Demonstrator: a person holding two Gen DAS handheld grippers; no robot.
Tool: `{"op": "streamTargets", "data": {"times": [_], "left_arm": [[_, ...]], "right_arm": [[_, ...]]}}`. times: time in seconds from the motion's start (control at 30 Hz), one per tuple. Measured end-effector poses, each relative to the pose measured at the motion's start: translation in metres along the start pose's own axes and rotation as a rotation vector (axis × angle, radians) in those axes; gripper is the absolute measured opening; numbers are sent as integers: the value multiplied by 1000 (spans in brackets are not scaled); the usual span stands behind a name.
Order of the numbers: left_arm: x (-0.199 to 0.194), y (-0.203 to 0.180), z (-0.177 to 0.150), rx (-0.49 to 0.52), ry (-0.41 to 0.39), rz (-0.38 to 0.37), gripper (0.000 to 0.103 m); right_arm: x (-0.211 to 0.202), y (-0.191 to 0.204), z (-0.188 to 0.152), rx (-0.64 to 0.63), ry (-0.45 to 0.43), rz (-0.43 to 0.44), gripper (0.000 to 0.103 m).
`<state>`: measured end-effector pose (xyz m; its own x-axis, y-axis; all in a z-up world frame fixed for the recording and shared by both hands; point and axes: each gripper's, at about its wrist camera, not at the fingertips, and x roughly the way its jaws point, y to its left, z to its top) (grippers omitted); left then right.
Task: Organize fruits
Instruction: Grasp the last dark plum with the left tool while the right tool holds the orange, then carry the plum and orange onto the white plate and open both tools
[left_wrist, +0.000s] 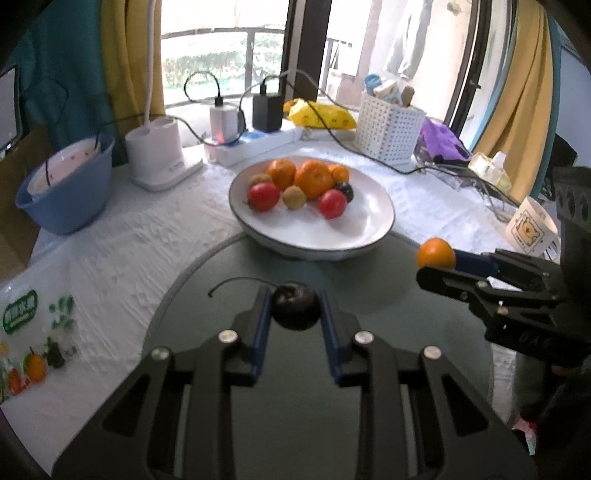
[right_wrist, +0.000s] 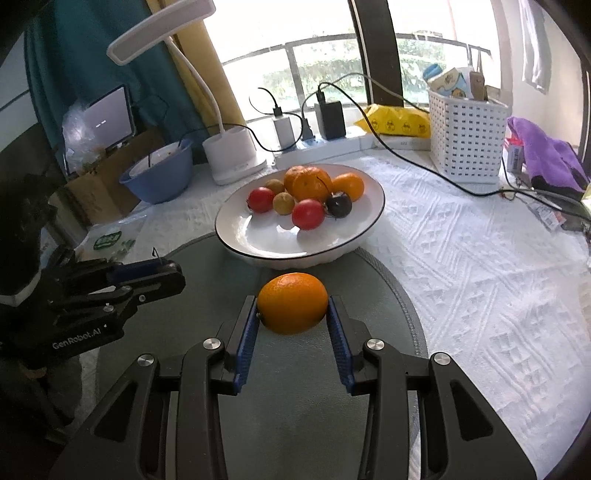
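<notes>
Fingers: left gripper pinches a dark cherry; right gripper pinches a mandarin.
Position: both short of the white bowl.
Handling: cherry likely soft; squeeze lightly.

Both grippers clamped, side-by-side.

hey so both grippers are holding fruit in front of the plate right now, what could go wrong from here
1. The plate already has fruit piled at the back; a dropped orange might knock pieces loose.
2. The left gripper and right gripper sit close together and could collide at the plate.
3. The cherry is small, round and may slip out.
</notes>
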<state>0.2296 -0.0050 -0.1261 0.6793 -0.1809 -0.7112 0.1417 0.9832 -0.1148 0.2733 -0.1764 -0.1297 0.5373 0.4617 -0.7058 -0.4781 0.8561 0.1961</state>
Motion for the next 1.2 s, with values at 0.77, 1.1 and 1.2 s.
{"op": "streamTargets", "data": {"times": [0.77, 1.1, 1.2], "left_arm": [[-14, -13, 51, 45, -103, -35, 27], [15, -5, 59, 25, -68, -49, 27], [25, -3, 61, 22, -52, -65, 27]], "right_arm": [[-22, -8, 42, -48, -90, -5, 40], [3, -19, 52, -46, -55, 0, 40], [11, -21, 54, -43, -43, 0, 40]]}}
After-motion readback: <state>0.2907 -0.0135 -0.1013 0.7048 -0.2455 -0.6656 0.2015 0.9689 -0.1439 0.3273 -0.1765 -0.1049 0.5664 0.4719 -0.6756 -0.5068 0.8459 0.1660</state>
